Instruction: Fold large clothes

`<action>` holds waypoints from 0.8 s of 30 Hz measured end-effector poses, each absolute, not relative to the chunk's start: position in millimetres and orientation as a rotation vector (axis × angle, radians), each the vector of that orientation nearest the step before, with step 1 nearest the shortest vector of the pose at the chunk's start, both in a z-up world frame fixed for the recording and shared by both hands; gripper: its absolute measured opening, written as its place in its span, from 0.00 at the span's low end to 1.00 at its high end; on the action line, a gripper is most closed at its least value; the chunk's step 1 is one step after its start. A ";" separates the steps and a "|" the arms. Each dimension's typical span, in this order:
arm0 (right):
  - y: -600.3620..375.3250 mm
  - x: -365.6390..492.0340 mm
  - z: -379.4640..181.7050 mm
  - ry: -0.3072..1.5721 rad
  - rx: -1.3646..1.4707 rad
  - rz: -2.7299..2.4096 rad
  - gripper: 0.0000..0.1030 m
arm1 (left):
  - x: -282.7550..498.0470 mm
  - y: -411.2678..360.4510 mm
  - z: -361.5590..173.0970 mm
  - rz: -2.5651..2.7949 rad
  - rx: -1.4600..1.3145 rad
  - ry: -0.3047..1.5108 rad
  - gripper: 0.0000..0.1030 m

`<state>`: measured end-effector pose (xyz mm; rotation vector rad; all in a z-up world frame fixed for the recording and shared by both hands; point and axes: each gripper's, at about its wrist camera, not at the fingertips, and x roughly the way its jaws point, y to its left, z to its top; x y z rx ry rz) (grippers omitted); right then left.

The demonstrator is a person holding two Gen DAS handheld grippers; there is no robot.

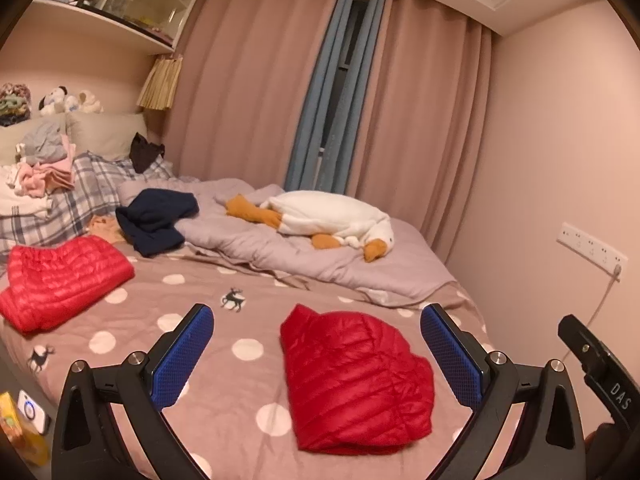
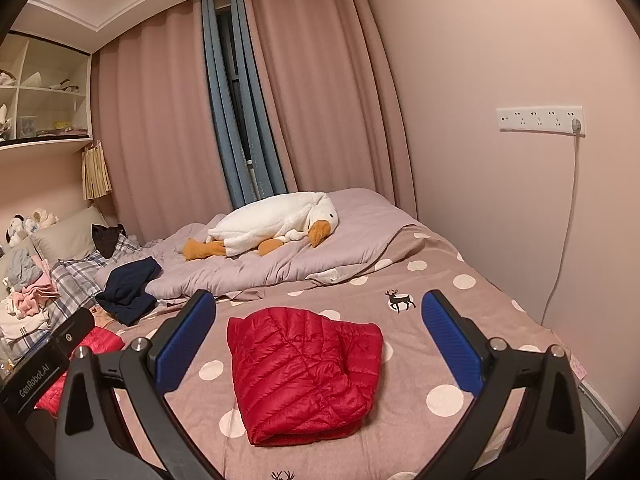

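A folded red down jacket [image 1: 356, 380] lies on the polka-dot bedspread [image 1: 224, 364], between the wide-open blue-padded fingers of my left gripper [image 1: 316, 336], which hovers above it and holds nothing. The same jacket [image 2: 304, 372] lies below my right gripper [image 2: 318, 320], also open and empty. A second red down jacket [image 1: 60, 280] lies folded at the left of the bed; a bit of it [image 2: 100, 340] shows behind the other gripper's body in the right wrist view.
A navy garment [image 1: 156, 220] lies crumpled mid-bed beside a lilac duvet [image 1: 320, 256] with a white goose plush [image 1: 332, 216]. A pile of clothes [image 1: 40, 172] sits on plaid bedding by the pillows. The wall with a socket strip [image 2: 540, 120] runs along the right.
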<state>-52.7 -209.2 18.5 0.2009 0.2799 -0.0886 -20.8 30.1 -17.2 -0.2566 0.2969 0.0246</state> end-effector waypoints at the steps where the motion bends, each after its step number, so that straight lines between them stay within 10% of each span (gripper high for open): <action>1: -208.8 -52.8 18.6 0.279 0.200 -0.088 1.00 | -20.9 30.2 -16.9 0.027 -0.256 0.298 0.99; 24: -202.0 -48.2 17.8 0.302 0.182 -0.086 1.00 | -5.6 36.7 -18.9 0.057 -0.288 0.396 0.99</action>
